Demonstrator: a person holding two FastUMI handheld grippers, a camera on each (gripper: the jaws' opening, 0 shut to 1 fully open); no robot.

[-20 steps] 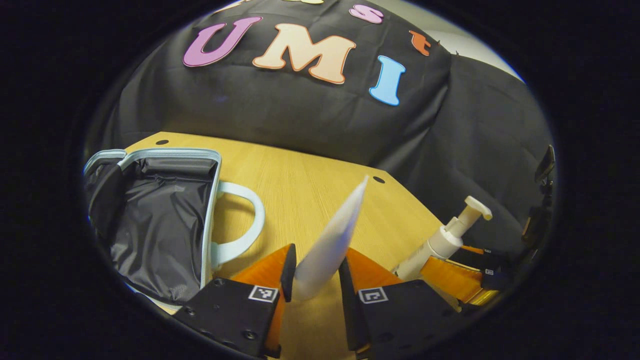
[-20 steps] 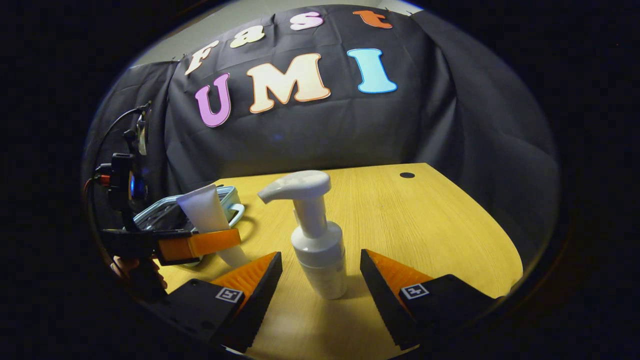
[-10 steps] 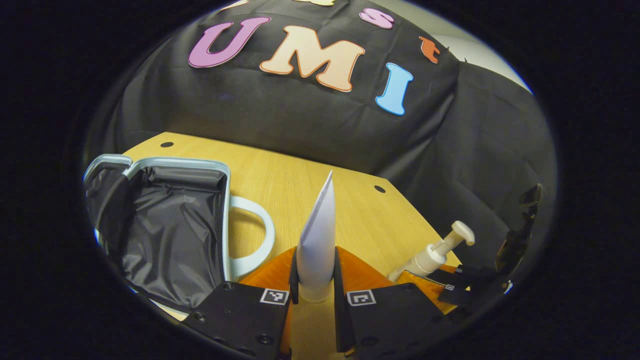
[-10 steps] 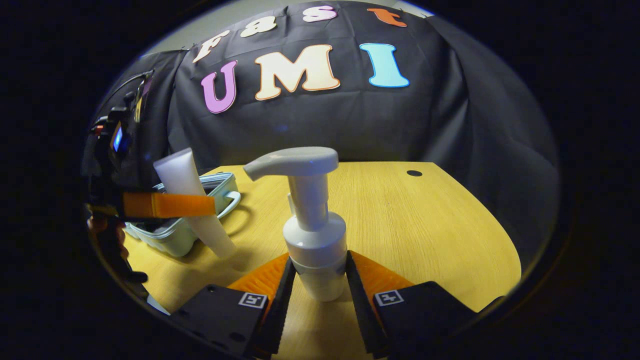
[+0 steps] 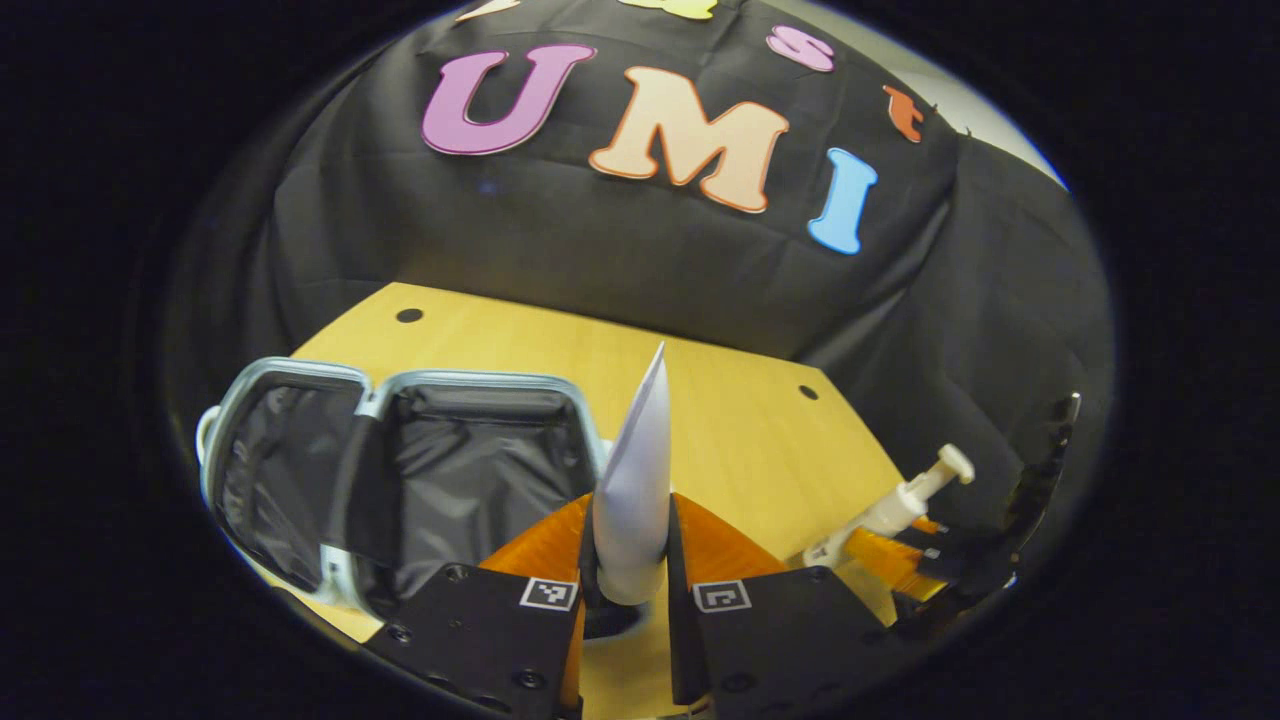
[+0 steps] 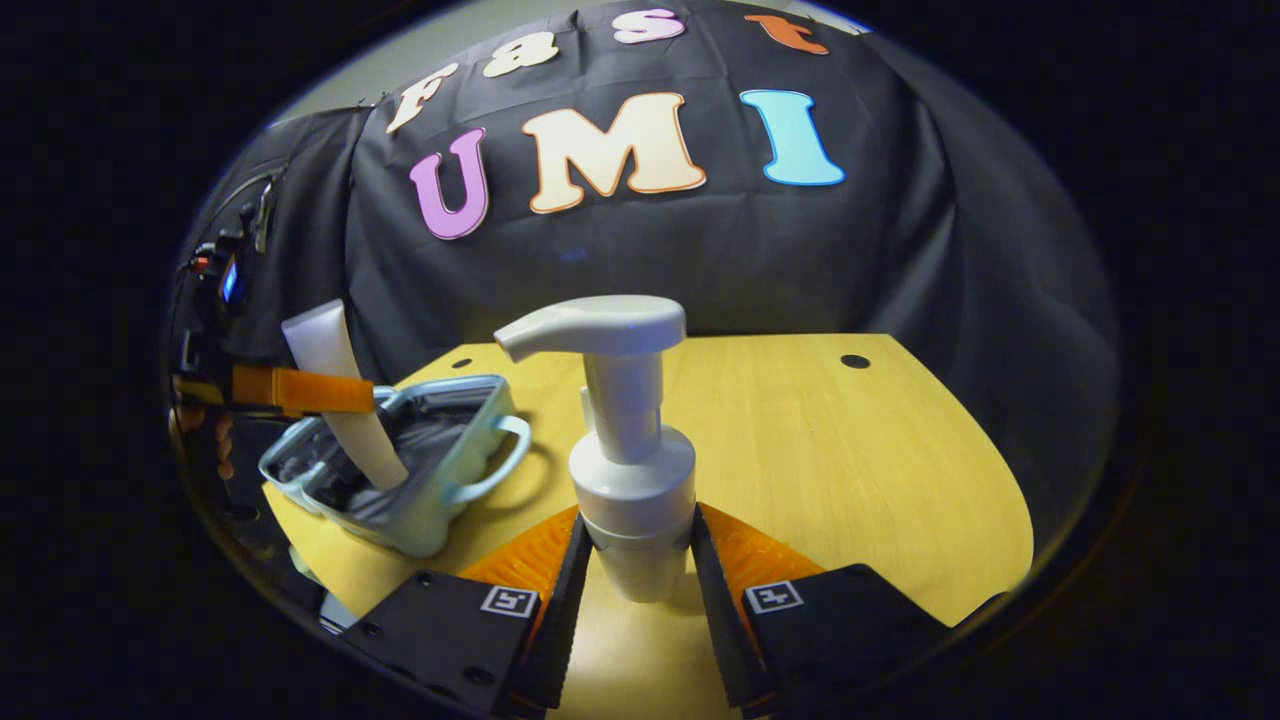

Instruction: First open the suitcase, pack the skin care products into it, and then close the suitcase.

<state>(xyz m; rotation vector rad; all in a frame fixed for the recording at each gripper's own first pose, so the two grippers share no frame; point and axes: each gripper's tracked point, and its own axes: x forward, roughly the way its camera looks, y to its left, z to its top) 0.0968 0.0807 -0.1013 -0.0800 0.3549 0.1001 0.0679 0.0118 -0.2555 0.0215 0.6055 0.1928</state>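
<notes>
I see left gripper [image 5: 627, 560] fingers clamped on the tube [image 5: 637, 480] above the open suitcase [image 5: 420, 480], right gripper [image 6: 638, 560] fingers clamped on the pump bottle [image 6: 630, 470] over the desk [image 6: 850, 470].

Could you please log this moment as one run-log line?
suitcase: open | left gripper: shut on tube | right gripper: shut on pump bottle

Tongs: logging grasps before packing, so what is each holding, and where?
Left tongs grip the white tube near its cap end. Right tongs grip the pump bottle around its body.
</notes>
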